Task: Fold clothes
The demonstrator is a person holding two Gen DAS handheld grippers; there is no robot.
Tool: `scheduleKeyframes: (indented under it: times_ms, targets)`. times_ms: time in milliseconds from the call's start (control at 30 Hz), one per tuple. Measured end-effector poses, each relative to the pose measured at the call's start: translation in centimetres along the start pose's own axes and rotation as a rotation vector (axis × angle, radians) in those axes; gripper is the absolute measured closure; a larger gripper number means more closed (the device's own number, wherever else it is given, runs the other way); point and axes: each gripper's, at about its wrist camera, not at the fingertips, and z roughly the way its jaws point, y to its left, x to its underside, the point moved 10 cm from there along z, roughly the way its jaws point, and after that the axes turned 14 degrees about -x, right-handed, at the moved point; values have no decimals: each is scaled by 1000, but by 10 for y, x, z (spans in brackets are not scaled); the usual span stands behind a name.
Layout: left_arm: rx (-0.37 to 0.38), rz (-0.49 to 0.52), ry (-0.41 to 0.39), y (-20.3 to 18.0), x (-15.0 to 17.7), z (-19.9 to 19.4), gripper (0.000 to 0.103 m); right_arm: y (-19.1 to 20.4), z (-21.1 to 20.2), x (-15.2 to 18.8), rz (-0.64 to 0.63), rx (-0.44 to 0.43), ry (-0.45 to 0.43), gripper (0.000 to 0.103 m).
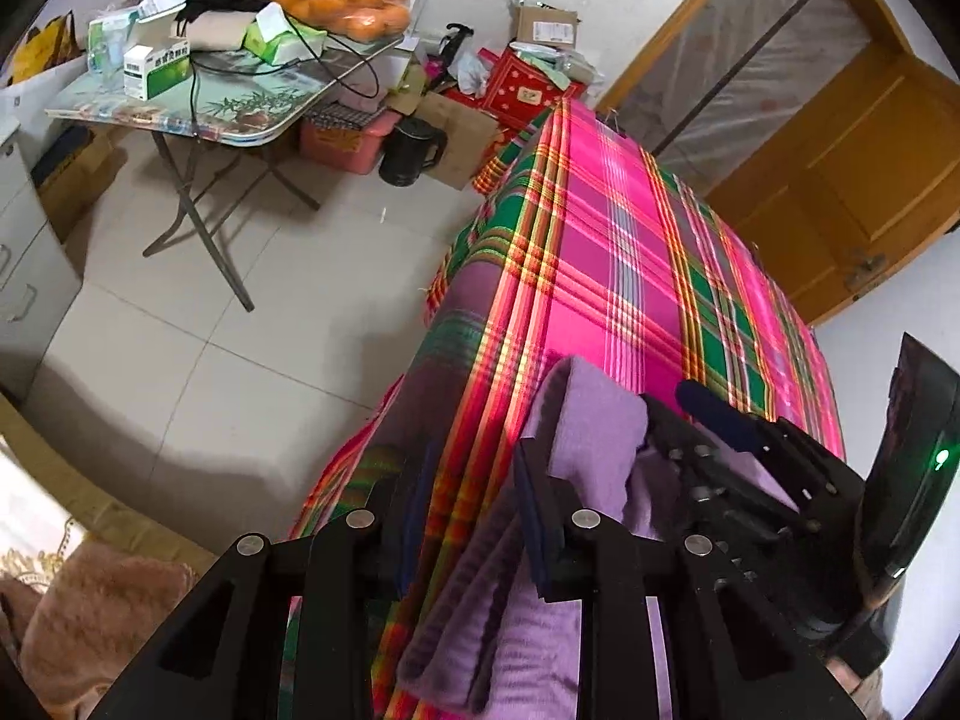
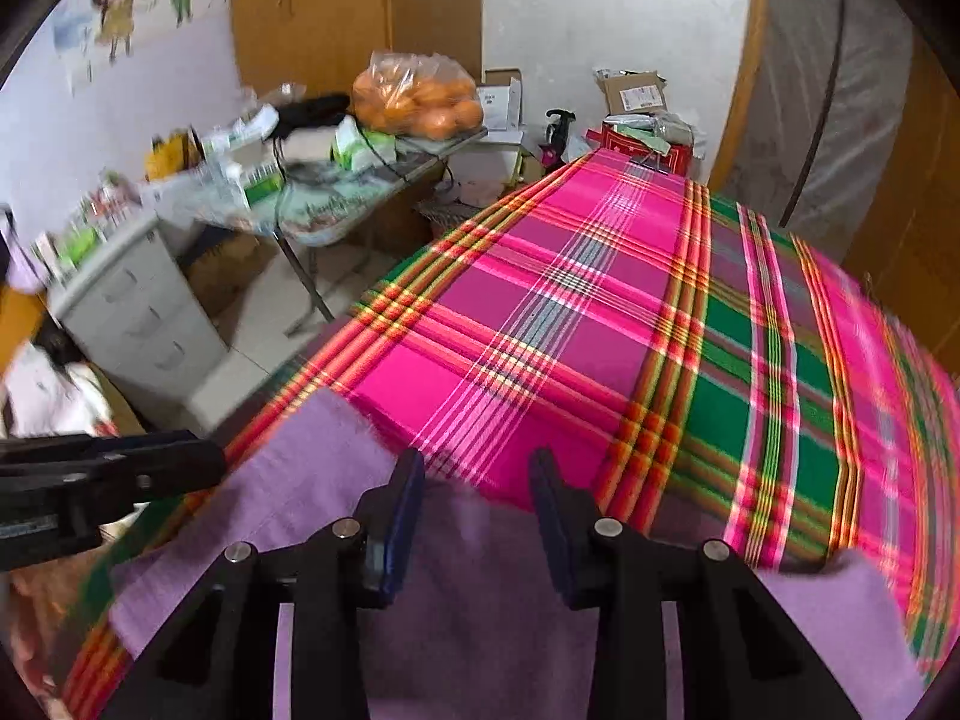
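Our left claw [image 1: 474, 498] and right claw [image 2: 477, 510] both released over the purple garment [image 2: 480, 630] on the plaid-covered tabletop [image 2: 600, 312].

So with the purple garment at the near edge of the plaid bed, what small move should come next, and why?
Probably close the right gripper on the purple garment. Its jaws stand open with the cloth lying flat beneath them on the plaid sheet, ungripped. The left gripper also looks open beside a bunched fold of the garment, so nothing seems held yet for a fold.
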Motion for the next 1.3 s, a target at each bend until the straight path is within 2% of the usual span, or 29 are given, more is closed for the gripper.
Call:
scheduleKeyframes:
  times_ms: [167, 300, 333, 467, 567, 700, 767, 867, 967, 1133, 1267, 1300]
  targets:
    - [3, -16, 0, 10, 7, -7, 75, 41, -31, 26, -95, -124, -17, 64]
    - [14, -33, 14, 13, 15, -7, 75, 86, -37, 51, -140, -288, 5, 63]
    - [16, -37, 20, 15, 17, -6, 75, 93, -34, 56, -158, -294, 16, 62]
    - [26, -46, 29, 17, 24, -9, 75, 110, -21, 71, -246, -229, 55, 62]
    - [32, -56, 24, 22, 25, -12, 75, 118, -19, 75, -287, -218, 64, 57]
    - [52, -69, 28, 24, 27, -11, 75, 118, -16, 76, -295, -194, 67, 56]
    - [64, -71, 27, 24, 27, -11, 75, 116, -17, 75, -265, -210, 62, 58]
    - [75, -72, 28, 24, 27, -12, 75, 116, -25, 64, -182, -277, 22, 92]
    - [84, -79, 26, 26, 28, -13, 75, 116, -37, 53, -92, -331, -42, 92]
    - [105, -89, 27, 28, 28, -12, 75, 127, -22, 73, -104, -331, 16, 92]
    - [112, -92, 27, 29, 29, -14, 75, 124, -21, 73, -91, -340, 5, 82]
    - [113, -92, 27, 29, 29, -14, 75, 125, -22, 73, -92, -341, 5, 74]
